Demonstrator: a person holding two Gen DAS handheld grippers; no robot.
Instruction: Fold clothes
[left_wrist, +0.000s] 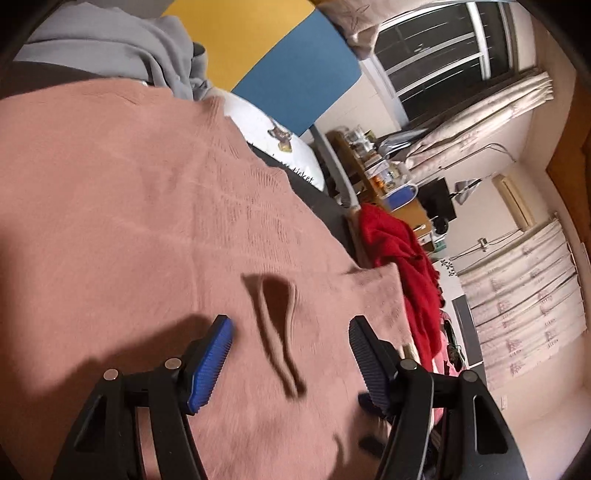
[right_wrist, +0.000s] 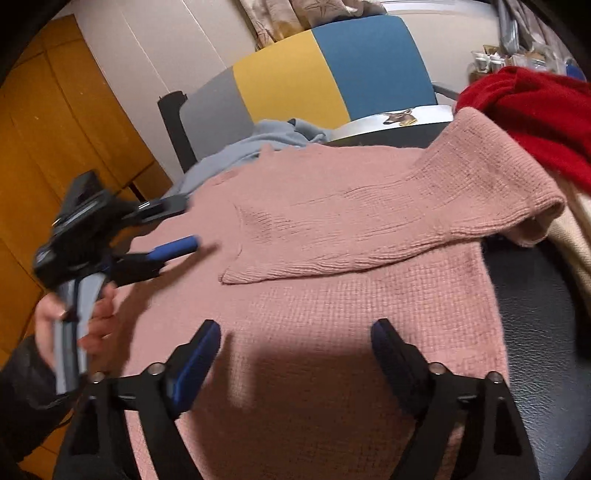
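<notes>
Knitwear covers most of the dark leather surface (right_wrist: 546, 332): a pink knitted sweater (right_wrist: 332, 302) lies spread flat, with one sleeve (right_wrist: 388, 221) folded across its body so that the cuff rests near the middle. The sweater's right edge stops short of the surface's right edge, where bare black leather shows.

The right gripper (right_wrist: 295, 354) hangs over the near part of the sweater with its jaws spread wide and nothing between them; its blue pads do not press on the cloth. The left gripper (left_wrist: 291, 354) is likewise wide open above the sweater, empty, its shadow falling on the knit. From the right wrist view, the left gripper appears blurred at the sweater's left edge, held by a hand (right_wrist: 74, 321) in a dark sleeve.

A grey garment (right_wrist: 240, 151) lies crumpled at the far left corner, touching the sweater. A red garment (right_wrist: 535, 110) is heaped at the far right corner, beside the sweater's shoulder. A yellow and blue chair back (right_wrist: 332, 74) stands beyond the far edge.
</notes>
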